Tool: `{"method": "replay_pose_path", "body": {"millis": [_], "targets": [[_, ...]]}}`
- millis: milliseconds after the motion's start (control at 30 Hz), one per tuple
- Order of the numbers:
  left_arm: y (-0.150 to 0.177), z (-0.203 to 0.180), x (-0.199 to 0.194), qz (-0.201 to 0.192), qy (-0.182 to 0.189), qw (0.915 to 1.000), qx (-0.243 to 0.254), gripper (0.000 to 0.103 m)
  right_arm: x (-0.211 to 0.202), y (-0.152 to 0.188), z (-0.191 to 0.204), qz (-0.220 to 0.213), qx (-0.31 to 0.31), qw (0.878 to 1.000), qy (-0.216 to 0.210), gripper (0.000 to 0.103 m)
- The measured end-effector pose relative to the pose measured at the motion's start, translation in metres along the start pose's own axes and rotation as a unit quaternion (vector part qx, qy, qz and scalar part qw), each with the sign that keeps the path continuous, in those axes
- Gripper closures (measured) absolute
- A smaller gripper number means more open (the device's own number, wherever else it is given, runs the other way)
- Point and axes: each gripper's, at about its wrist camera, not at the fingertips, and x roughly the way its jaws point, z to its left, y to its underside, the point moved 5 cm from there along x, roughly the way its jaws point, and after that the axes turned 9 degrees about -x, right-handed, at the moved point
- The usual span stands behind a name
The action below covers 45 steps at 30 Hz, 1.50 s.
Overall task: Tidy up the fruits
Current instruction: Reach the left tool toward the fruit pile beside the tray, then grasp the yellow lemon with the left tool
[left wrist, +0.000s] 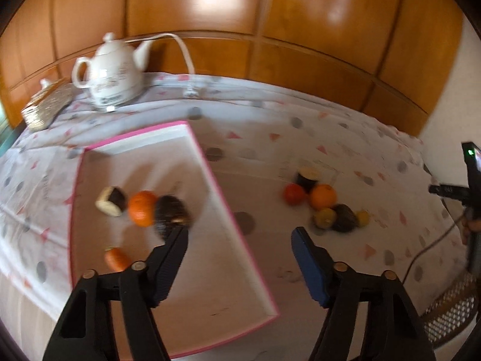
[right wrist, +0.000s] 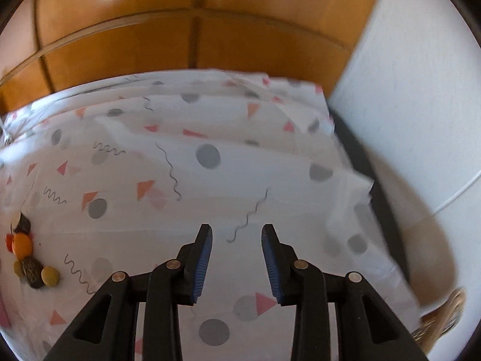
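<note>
The left claw [left wrist: 239, 234] hangs over the near part of the worktop [left wrist: 300, 156] with its fingers spread wide apart and nothing between them. Its left finger [left wrist: 171, 258] sits in front of a dark, rough-skinned fruit [left wrist: 171, 215]; motion blur keeps me from telling whether the tip touches it. That fruit lies in a shallow white tray with a pink rim [left wrist: 240, 231]. In the tray, nearest, is a small orange piece [left wrist: 117, 258], then the dark fruit, with an orange [left wrist: 142, 207] touching its left side and a dark block with a cream face [left wrist: 111, 201] just left of that.

To the right of the tray, on the patterned cloth, a second cluster sits close together: a yellowish fruit [left wrist: 324, 217], another dark fruit [left wrist: 344, 218] and a small yellow one [left wrist: 363, 218] nearest, then a second orange [left wrist: 323, 196] and a red fruit [left wrist: 294, 194], with a dark cut piece [left wrist: 307, 178] behind them.

The right claw [right wrist: 237, 234] hovers over bare cloth, well apart from that cluster, fingers parted and holding nothing. In its view the cluster shows at the far left edge.

Farther back, a white teapot [left wrist: 112, 72] stands near the wooden panelling [left wrist: 240, 6], with a woven mat [left wrist: 46, 106] to its left and a white cord [left wrist: 185, 57] trailing behind it.
</note>
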Motion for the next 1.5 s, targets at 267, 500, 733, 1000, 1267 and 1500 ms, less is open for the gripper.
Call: {"method": "replay_pose_path", "body": {"millis": [267,500,733,1000,1267,1500], "targets": [[0.007,-0.046,0.032,0.061,0.044,0.9962,0.043,0.063,0.011,0.003,-0.007,0.015,0.047,0.998,-0.04,0.069],[0.007,-0.077,0.068,0.118,0.088,0.989,0.015,0.067,0.011,0.002,-0.006,0.012,0.051,0.997,-0.051,0.069],[0.003,-0.093,0.099,0.133,0.093,0.9867,-0.012,0.064,0.016,0.004,-0.005,0.024,0.049,0.997,-0.05,0.069],[0.006,-0.09,0.119,0.138,0.118,0.9828,-0.034,0.067,0.025,0.014,-0.04,0.045,0.142,0.987,-0.057,0.066],[0.009,-0.09,0.11,0.136,0.125,0.9826,-0.02,0.075,0.028,0.014,-0.036,0.048,0.138,0.987,-0.064,0.066],[0.0,-0.073,0.085,0.112,0.111,0.9872,-0.024,0.075,0.028,0.016,-0.043,0.048,0.158,0.984,-0.062,0.066]]}}
